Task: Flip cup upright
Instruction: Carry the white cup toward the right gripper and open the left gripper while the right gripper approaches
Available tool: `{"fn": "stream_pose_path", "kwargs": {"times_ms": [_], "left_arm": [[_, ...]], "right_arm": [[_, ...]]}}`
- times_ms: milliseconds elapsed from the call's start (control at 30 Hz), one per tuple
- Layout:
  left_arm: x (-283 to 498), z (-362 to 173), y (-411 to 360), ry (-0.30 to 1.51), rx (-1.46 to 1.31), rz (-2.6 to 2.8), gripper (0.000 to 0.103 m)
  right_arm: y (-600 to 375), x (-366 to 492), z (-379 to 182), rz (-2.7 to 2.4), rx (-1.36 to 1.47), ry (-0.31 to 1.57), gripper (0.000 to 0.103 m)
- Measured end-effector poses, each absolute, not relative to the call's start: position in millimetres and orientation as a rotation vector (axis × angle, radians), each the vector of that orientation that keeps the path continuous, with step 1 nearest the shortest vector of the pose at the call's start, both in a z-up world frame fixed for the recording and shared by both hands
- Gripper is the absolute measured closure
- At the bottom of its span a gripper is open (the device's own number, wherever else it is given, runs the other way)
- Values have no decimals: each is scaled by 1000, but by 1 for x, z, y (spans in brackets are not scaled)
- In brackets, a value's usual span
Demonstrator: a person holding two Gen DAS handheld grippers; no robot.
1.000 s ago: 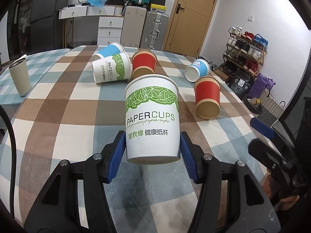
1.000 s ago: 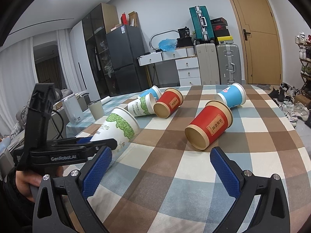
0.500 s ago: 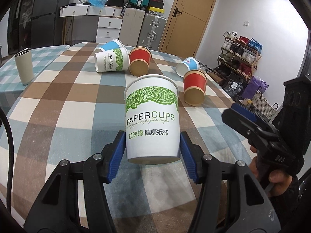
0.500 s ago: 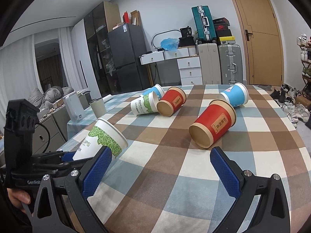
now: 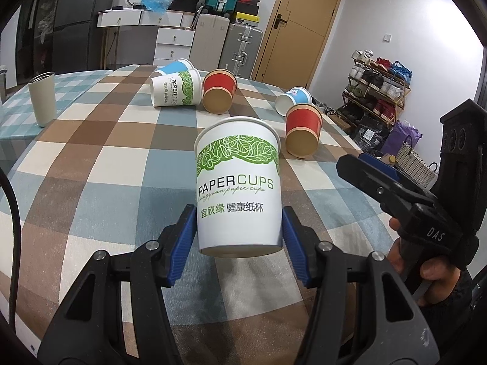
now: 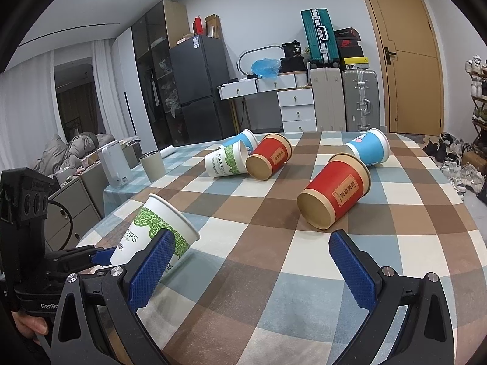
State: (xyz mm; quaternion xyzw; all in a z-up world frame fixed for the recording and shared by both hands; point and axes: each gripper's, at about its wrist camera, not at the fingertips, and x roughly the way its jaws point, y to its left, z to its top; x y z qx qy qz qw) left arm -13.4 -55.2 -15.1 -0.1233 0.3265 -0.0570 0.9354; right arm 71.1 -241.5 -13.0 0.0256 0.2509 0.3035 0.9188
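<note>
My left gripper is shut on a white paper cup with green leaf print, mouth up, held near the table's front. In the right wrist view this cup leans, mouth to the upper right, low over the cloth. My right gripper is open and empty to the right of that cup; it shows in the left wrist view. A red cup lies on its side ahead of the right gripper.
The checked tablecloth holds more cups lying on their sides: a white-green one, a blue one, a red one, a far blue one. A beige tumbler stands at the left edge.
My left gripper has carried the white cup back toward the table's near edge and lower. The lying cups look farther off. My right gripper has stayed open and moved closer beside it.
</note>
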Motion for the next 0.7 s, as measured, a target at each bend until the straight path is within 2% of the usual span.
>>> {"fn": "stream_pose_path", "kwargs": {"times_ms": [533,700], "left_arm": [[-6,-32,-61,721,-263,-107,48],[-3,-30,-57,731,-266,-106,39]], "right_arm": [[-242,71,-14,625,55,518,0],[-243,71,-15,623,59,518,0]]}}
